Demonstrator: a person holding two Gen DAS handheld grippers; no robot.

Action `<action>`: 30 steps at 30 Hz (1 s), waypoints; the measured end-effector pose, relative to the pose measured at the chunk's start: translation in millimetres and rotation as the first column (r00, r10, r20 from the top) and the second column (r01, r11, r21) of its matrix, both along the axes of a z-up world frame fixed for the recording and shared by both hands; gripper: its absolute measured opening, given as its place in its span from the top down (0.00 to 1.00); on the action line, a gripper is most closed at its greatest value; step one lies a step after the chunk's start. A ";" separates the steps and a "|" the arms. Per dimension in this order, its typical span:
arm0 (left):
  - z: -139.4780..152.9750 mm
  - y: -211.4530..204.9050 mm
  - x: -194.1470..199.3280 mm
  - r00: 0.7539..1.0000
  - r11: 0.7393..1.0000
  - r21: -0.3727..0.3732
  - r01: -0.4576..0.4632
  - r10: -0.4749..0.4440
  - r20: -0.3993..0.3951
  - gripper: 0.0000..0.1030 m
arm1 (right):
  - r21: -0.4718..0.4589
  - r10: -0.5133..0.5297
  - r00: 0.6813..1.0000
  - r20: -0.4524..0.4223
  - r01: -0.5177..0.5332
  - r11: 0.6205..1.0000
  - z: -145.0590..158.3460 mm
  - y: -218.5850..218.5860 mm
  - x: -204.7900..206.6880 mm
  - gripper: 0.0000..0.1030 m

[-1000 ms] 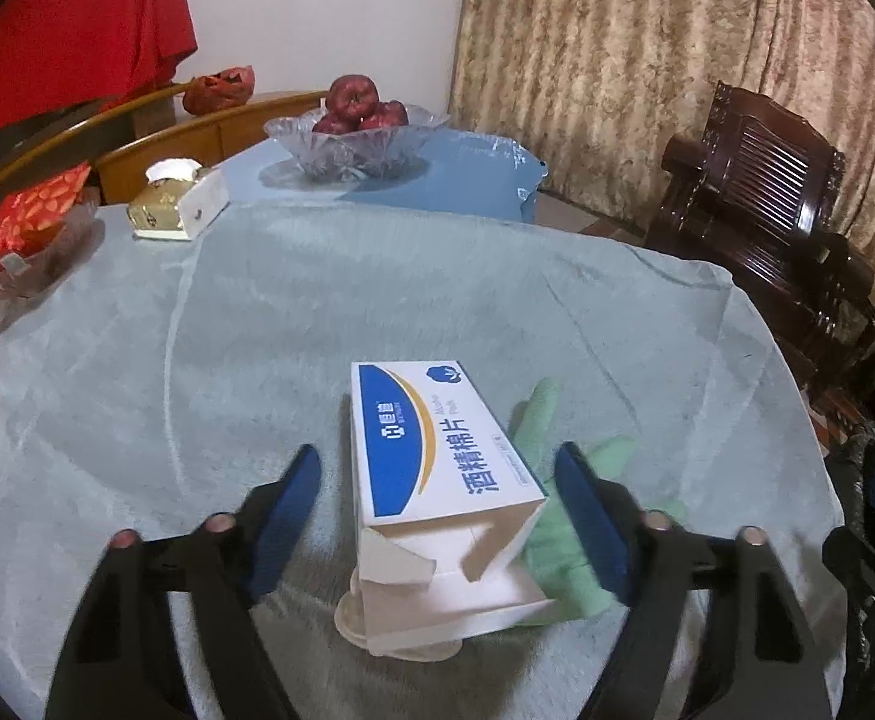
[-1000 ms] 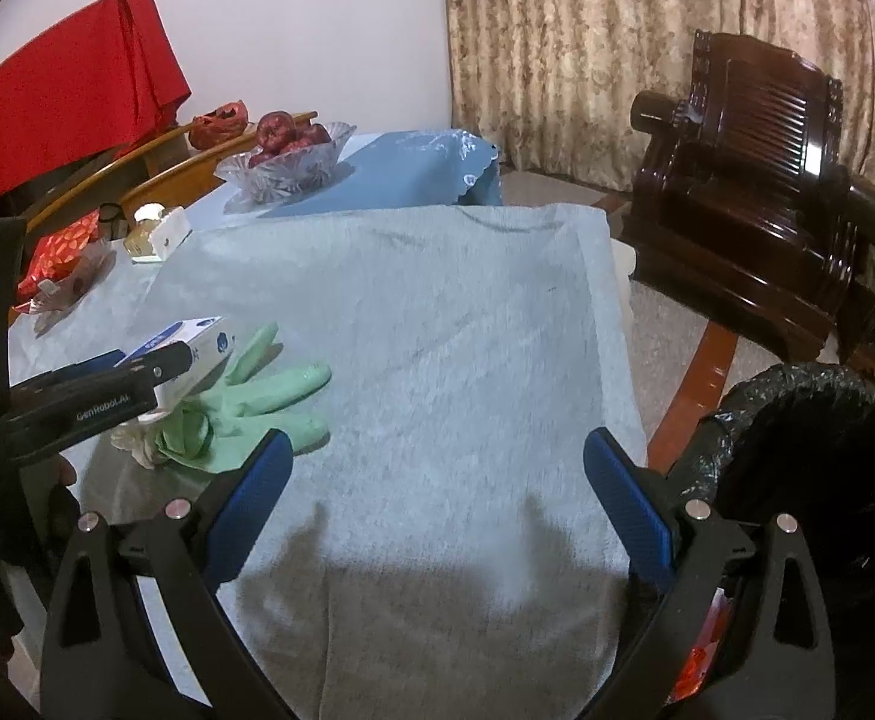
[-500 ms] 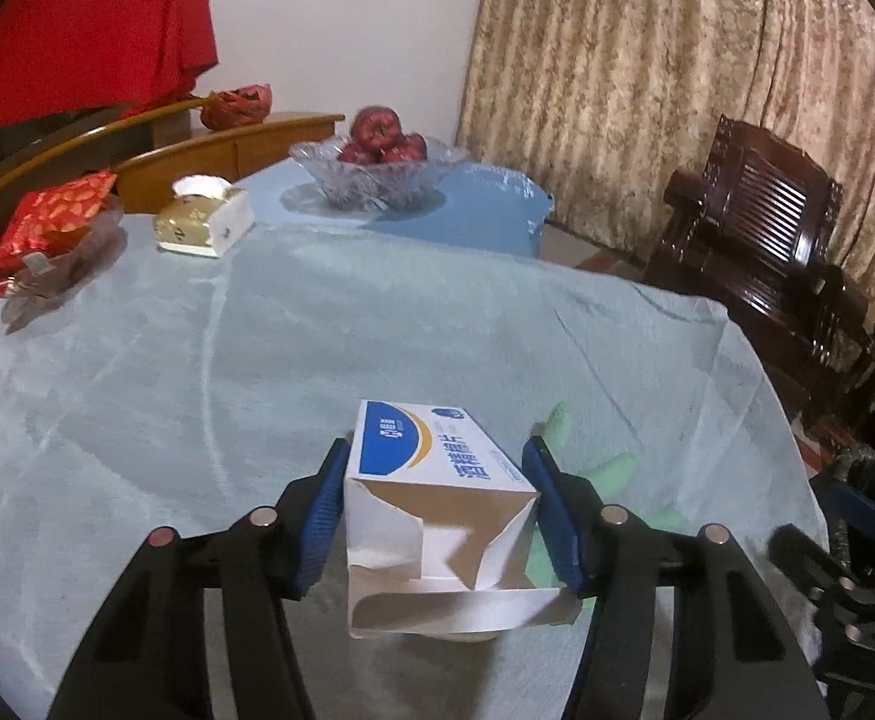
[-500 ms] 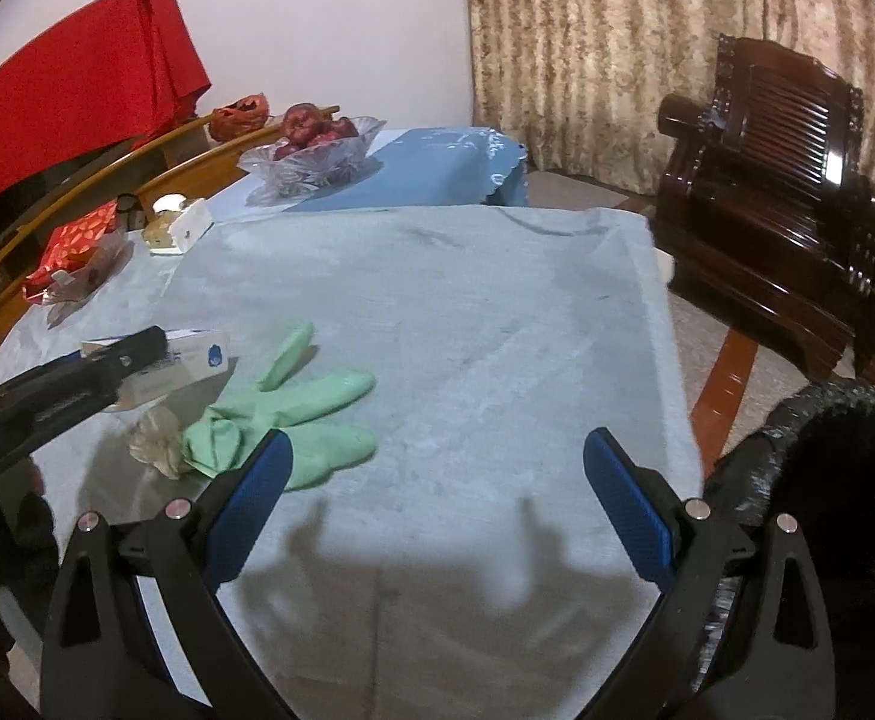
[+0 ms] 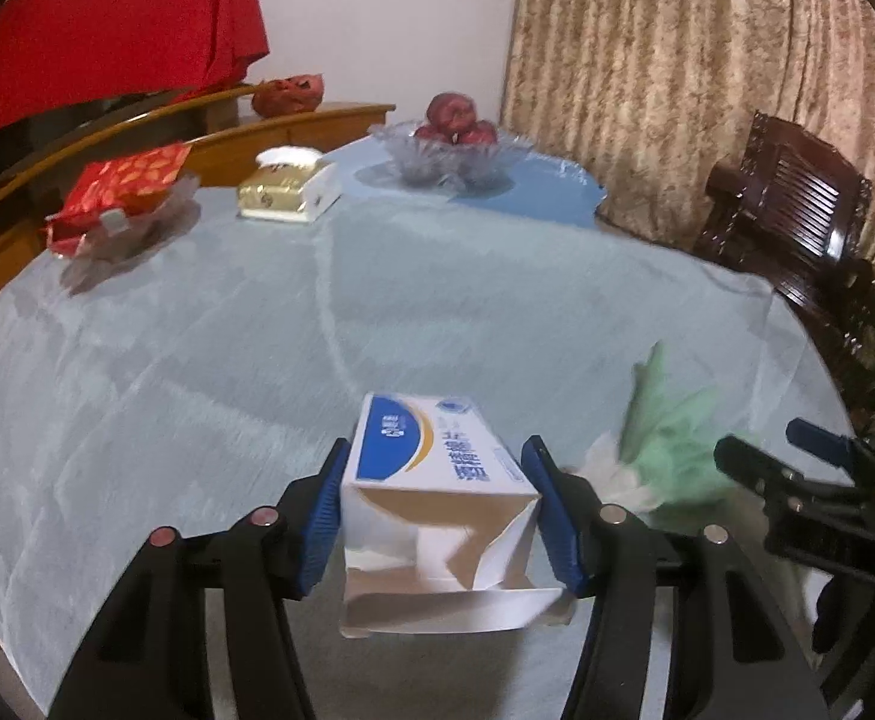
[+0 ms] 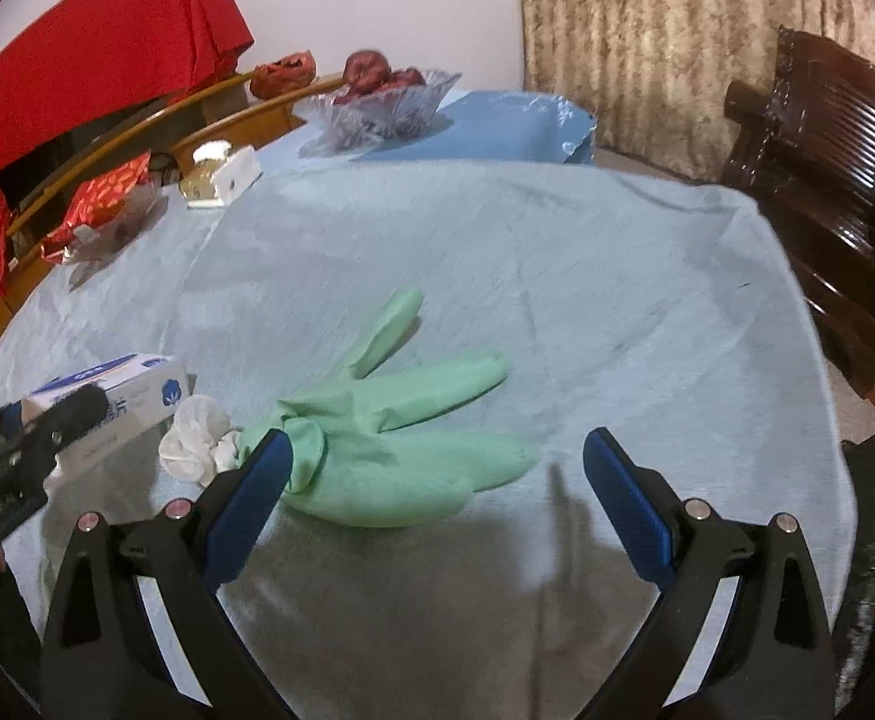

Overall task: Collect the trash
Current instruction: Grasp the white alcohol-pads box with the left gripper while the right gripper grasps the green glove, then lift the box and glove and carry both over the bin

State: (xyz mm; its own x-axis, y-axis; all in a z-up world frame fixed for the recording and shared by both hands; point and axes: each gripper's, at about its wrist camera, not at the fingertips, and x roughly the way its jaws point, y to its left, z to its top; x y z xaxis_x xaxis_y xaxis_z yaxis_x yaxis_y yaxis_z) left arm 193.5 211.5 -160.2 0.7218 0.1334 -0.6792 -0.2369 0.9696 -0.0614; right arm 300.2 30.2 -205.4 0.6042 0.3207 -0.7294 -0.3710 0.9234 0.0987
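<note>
Between the left gripper's (image 5: 437, 498) blue pads, wide apart a second ago, the torn white-and-blue box (image 5: 437, 480) is now clamped, ready for binning, while the right gripper (image 6: 437, 480), jaws wide and empty, has neared the green glove (image 6: 401, 438) lying on the tablecloth (image 6: 557, 276).

The middle and far-right stretch of the cloth-covered surface (image 6: 557, 276) lies bare and open to passage. Near the front edge, a green glove (image 6: 413, 438) lies flat with a crumpled white wad (image 6: 194, 441) touching its cuff and a blue-and-white box (image 5: 437, 480) just beside that. Along the far rim stand a red packet (image 5: 116, 198), a gold tissue box (image 5: 287, 192) and a glass fruit bowl (image 5: 452, 150). A dark wooden chair (image 6: 827, 180) crowds the right side.
</note>
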 end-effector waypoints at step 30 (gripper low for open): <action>14.8 -12.0 -4.6 0.999 0.997 -0.067 0.038 -0.038 0.015 0.48 | 0.062 0.125 0.992 0.035 -0.127 0.990 43.7 -2.5 -21.8 0.87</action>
